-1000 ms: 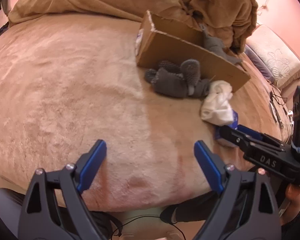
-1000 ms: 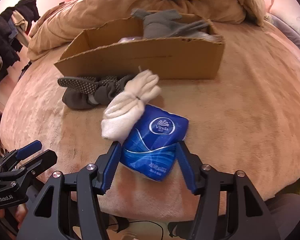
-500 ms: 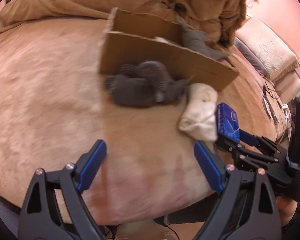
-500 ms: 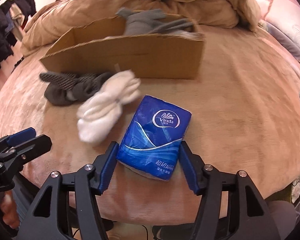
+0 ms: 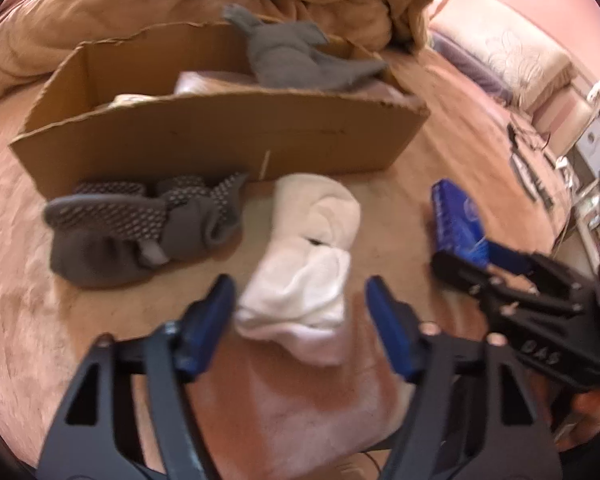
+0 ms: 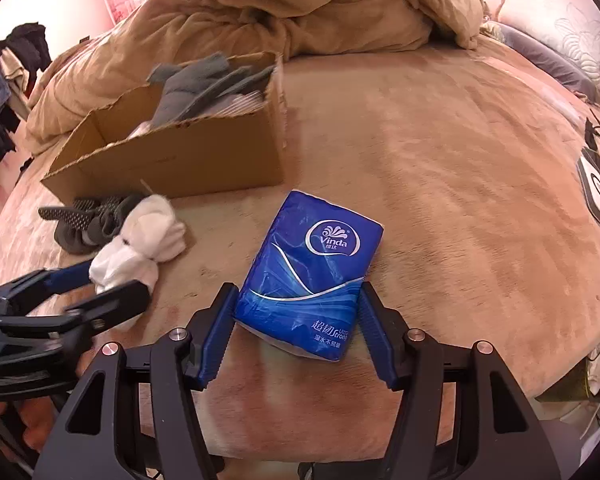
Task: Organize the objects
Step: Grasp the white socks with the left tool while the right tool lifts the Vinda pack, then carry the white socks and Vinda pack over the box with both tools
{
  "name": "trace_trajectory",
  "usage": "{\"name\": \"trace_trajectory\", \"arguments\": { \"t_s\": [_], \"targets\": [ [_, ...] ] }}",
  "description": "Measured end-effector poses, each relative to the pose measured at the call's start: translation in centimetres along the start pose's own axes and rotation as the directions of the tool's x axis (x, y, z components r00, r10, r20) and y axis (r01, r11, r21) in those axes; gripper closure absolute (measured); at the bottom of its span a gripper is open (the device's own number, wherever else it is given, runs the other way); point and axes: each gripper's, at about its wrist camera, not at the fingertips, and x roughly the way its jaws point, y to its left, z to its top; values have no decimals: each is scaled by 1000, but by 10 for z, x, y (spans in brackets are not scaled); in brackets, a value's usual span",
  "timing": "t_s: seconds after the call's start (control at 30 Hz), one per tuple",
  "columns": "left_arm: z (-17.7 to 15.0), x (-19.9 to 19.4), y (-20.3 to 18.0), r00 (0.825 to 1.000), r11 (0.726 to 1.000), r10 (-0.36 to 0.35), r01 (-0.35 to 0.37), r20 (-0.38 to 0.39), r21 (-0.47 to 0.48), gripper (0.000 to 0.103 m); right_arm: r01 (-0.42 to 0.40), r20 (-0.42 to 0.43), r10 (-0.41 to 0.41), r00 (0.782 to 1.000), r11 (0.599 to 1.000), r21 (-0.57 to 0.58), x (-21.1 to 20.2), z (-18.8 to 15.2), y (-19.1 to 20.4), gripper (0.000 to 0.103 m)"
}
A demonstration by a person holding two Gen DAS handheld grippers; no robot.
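Left hand-held gripper [image 5: 300, 312] open around the near white socks [image 5: 304, 256]; right hand-held gripper [image 6: 296, 316] pinching the tissue pack [image 6: 312, 276] on the bed [image 6: 460, 184]. Soft bundle could slip, snagging grey socks [image 5: 140, 232].

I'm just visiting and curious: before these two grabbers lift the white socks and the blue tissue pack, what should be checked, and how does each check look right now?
1. Left gripper straddles the white socks: ok, jaws open either side.
2. Right gripper has the tissue pack gripped: ok, jaws against both its sides.
3. Pack lifted off the bed: cannot tell.
4. Cardboard box open on top: ok.
5. Room left in the box: ok at its left end; grey clothing fills the right.
6. Dark grey socks apart from the white socks: ok.
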Motion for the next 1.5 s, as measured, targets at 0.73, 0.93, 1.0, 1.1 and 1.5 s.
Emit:
{"name": "trace_trajectory", "arguments": {
  "t_s": [0.73,0.93,1.0,1.1,1.5],
  "targets": [
    [-11,-97,0,991,999,35,-32,132,-28,70,-63,109,66,992,998,-30,-74,20,25,40],
    [-11,-134,18,983,997,39,-26,177,-75,70,-74,133,81,988,996,-55,-93,26,44,40],
    [-9,-143,22,980,996,48,-33,193,-82,70,-79,136,86,987,995,-61,-97,29,49,40],
    [-3,-153,32,976,994,61,-39,209,-104,70,-80,146,91,985,994,-77,-102,35,58,40],
    [31,-161,74,968,988,85,-52,237,-143,70,-95,159,120,980,983,-155,-97,72,97,40]
  ]
}}
